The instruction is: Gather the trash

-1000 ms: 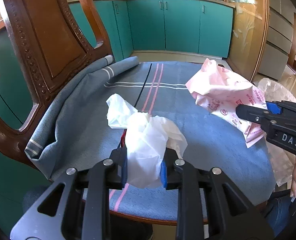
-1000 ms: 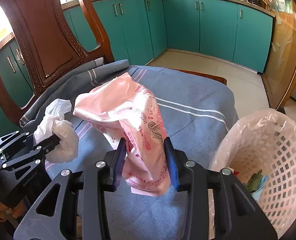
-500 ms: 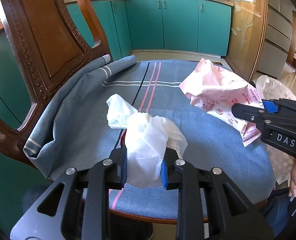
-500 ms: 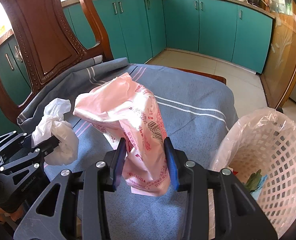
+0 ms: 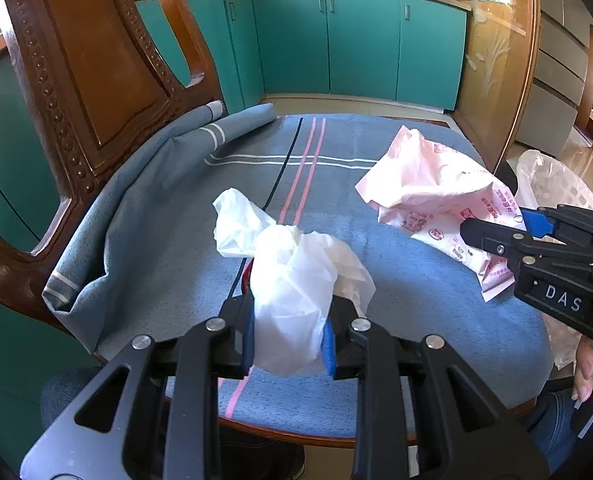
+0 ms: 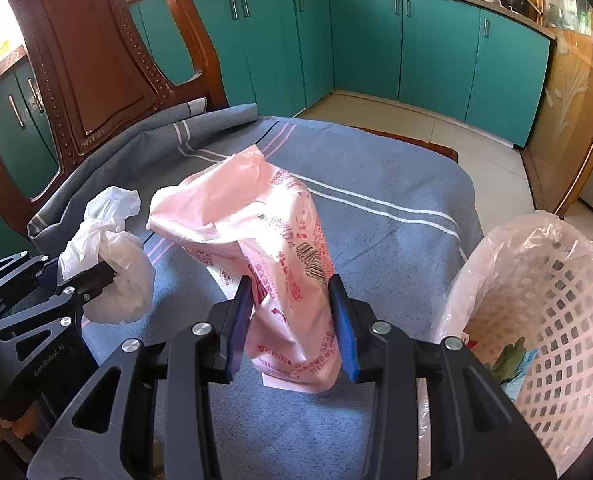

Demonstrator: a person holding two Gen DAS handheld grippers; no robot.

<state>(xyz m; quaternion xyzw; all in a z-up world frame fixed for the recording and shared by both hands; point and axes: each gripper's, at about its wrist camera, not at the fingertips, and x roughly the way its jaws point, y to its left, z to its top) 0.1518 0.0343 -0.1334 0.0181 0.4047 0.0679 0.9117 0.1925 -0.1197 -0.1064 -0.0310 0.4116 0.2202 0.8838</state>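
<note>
My left gripper (image 5: 288, 336) is shut on a crumpled white plastic bag (image 5: 292, 276) and holds it above the near edge of the blue cloth (image 5: 336, 184). The bag also shows at the left of the right wrist view (image 6: 112, 248). My right gripper (image 6: 292, 324) is shut on a pink printed plastic bag (image 6: 264, 240), which drapes onto the cloth. The pink bag (image 5: 436, 192) and right gripper (image 5: 496, 232) show at the right of the left wrist view. A pink lattice trash basket (image 6: 556, 308) lined with clear plastic stands just right of the right gripper.
The blue striped cloth (image 6: 376, 208) covers a round wooden seat. A carved wooden chair back (image 5: 76, 72) rises at the left. Teal kitchen cabinets (image 5: 356, 40) line the back. The basket holds some green and blue scraps (image 6: 508, 360).
Both grippers keep their hold on their bags. Both views have shifted slightly; the bags sit a little lower over the cloth.
</note>
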